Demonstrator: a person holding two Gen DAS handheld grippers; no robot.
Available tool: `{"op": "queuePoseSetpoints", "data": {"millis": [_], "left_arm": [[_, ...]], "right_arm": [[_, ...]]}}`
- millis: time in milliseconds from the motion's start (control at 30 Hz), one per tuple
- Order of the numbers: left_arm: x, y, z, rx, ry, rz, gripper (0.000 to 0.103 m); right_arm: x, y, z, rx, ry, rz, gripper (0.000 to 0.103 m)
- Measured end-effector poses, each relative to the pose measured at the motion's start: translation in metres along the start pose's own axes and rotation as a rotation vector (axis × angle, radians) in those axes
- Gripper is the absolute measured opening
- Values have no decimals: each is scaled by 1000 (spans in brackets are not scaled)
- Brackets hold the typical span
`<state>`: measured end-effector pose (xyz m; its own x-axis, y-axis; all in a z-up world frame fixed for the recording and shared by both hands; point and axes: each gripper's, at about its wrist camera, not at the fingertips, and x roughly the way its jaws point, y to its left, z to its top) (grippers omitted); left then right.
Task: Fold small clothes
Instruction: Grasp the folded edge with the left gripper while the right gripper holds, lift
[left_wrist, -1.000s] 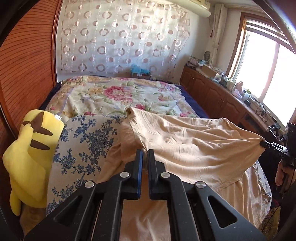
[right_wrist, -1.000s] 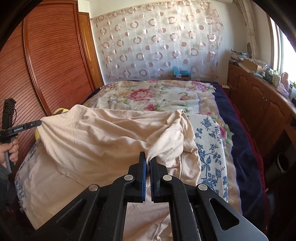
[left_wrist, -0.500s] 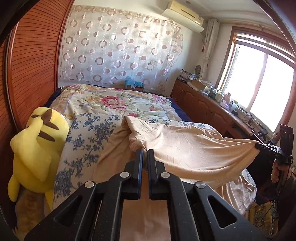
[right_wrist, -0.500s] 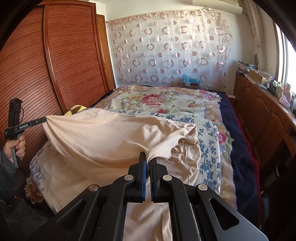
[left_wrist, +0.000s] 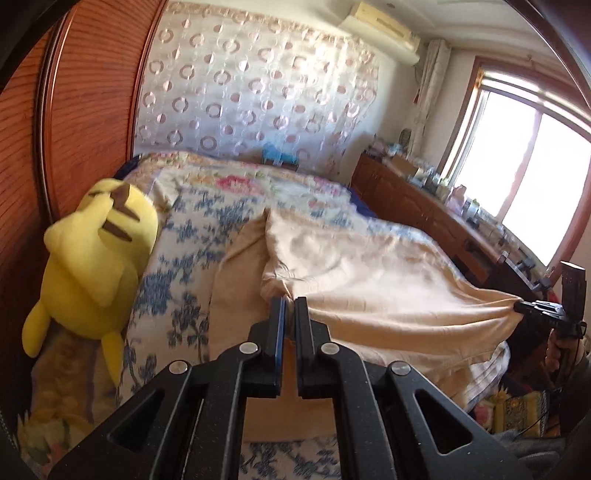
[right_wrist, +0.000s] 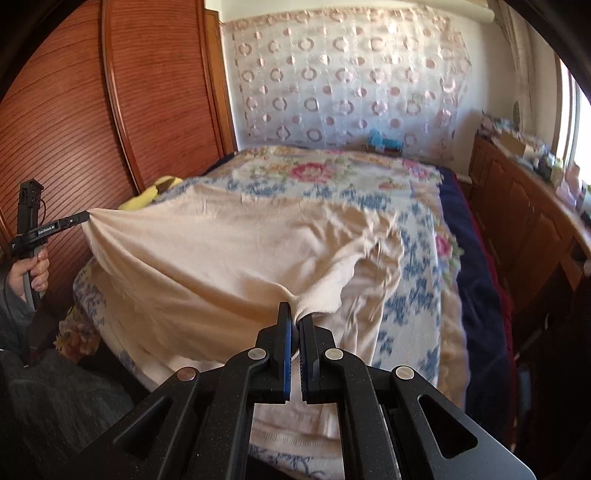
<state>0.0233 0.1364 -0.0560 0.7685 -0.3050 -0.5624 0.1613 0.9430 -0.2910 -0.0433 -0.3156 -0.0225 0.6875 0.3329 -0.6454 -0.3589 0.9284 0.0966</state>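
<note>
A beige garment (left_wrist: 369, 280) (right_wrist: 229, 258) lies spread across the near end of the bed, stretched between both grippers. My left gripper (left_wrist: 290, 301) is shut on one corner of it. My right gripper (right_wrist: 295, 314) is shut on the other corner, where the cloth bunches into the jaws. From the left wrist view the right gripper (left_wrist: 526, 306) shows at the far right, cloth pulled taut to it. In the right wrist view the left gripper (right_wrist: 83, 217) shows at the far left, held by a hand (right_wrist: 35, 271). A lower layer of the garment hangs over the bed's near edge.
The bed carries a blue-and-white floral cover (left_wrist: 184, 251) and a flowered quilt (right_wrist: 314, 173) behind it. A yellow plush toy (left_wrist: 96, 269) leans against the wooden wardrobe (right_wrist: 74, 129) on the left. A wooden cabinet (right_wrist: 532, 229) crowded with small items runs under the window at the right.
Both grippers have drawn back toward the bed's near end, pulling the beige garment with them. More floral cover shows behind the garment, and the fold now sits nearer the bed's edge.
</note>
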Motion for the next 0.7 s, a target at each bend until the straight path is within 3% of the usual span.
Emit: {"op": "queuePoseSetpoints", "data": {"millis": [233,567,600,667,700], "left_arm": [[18,2,-29,24,79,55,6],[24,-6,-38,79,103,99,7],[25,-7,-38,83,107,100,8],[23,-9,-39,96,105,100,28],[21,-10,-38,102,99,98,34]], "right_arm": [[47,-15,-29,76,106,-19,3],[39,-9,-37,89,86,-56,3],[35,-6,-43,88,79,-59,3],[31,-1,-46,86,69,-65,8],[29,-1,-45,82,64,-69,8]]}}
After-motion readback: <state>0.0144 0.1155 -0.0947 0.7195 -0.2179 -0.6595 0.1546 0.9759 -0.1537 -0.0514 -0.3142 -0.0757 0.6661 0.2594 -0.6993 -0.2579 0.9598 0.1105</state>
